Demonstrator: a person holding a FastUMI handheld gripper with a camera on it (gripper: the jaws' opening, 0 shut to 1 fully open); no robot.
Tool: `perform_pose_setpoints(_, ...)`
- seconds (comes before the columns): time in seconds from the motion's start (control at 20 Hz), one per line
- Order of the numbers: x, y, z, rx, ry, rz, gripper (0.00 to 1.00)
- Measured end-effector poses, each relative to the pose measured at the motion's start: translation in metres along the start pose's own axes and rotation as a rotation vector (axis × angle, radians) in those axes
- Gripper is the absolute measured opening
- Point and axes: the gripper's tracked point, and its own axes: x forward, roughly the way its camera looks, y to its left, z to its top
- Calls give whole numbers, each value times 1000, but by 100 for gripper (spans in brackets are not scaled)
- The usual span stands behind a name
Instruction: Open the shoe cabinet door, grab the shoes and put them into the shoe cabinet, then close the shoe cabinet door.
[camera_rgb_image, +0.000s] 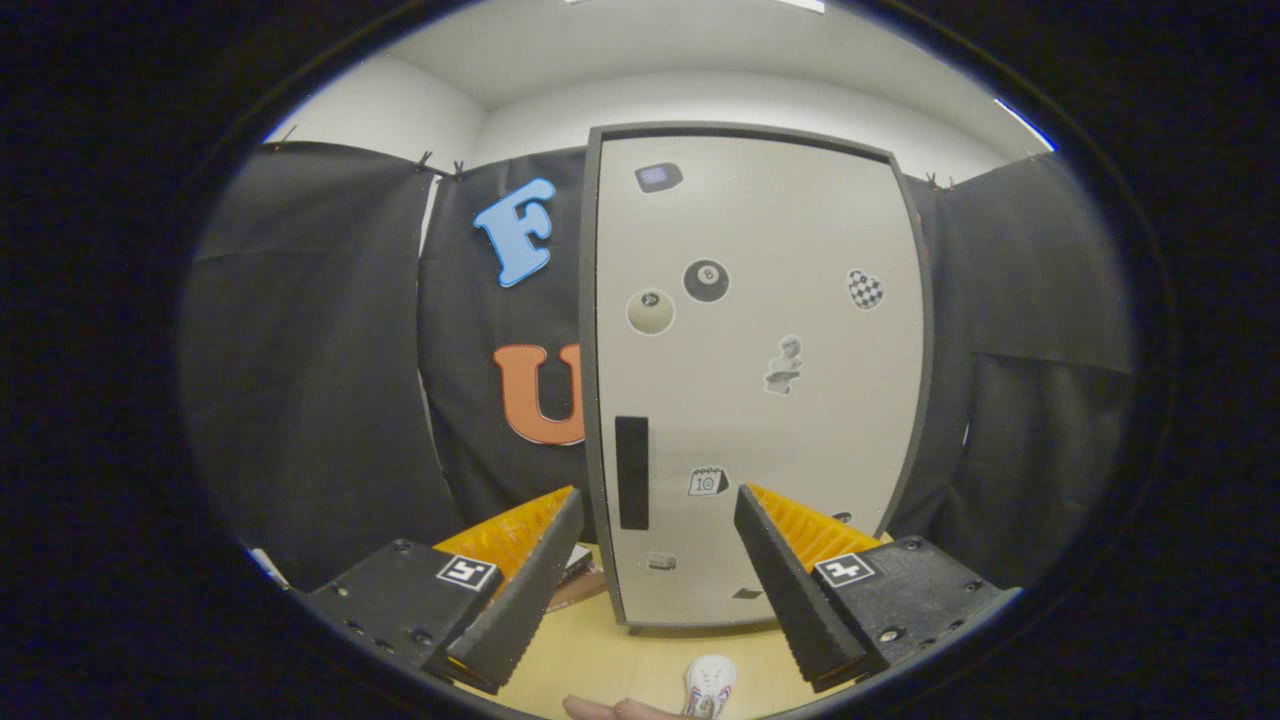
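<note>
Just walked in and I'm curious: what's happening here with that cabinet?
A person's hand-held claw is open and empty, pointed at a shoe cabinet whose door is shut. Its dark handle lies just beyond the fingers. A white shoe sits on the wooden surface between the fingers, beside someone's fingers.

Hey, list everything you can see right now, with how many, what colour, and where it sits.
shoe cabinet: one, pale grey door with dark frame, shut, standing beyond the fingers
handle: one, black, vertical, low on the door's near edge
stickers: several, mixed, scattered over the door
shoe: one, white, on the table before the cabinet
table: one, light wood, under the cabinet
hand: fingertips beside the shoe
gripper: one, open, holding nothing, aimed at the door
</note>
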Motion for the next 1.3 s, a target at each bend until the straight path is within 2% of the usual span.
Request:
perform_pose_setpoints(0.35,105,16,-21,-1,59,46,100)
perform_pose_setpoints(0.45,124,13,-28,-4,66,27,100)
perform_pose_setpoints(0.55,134,13,-34,15,73,21,92)
perform_pose_setpoints(0.65,141,12,-32,16,57,24,75)
perform_pose_setpoints(0.7,141,13,-32,16,56,30,61)
perform_pose_setpoints(0.8,141,15,-33,13,69,43,43)
perform_pose_setpoints(1.05,140,13,-33,-2,69,30,32)
perform_pose_setpoints(1.3,128,13,-35,7,79,31,29)
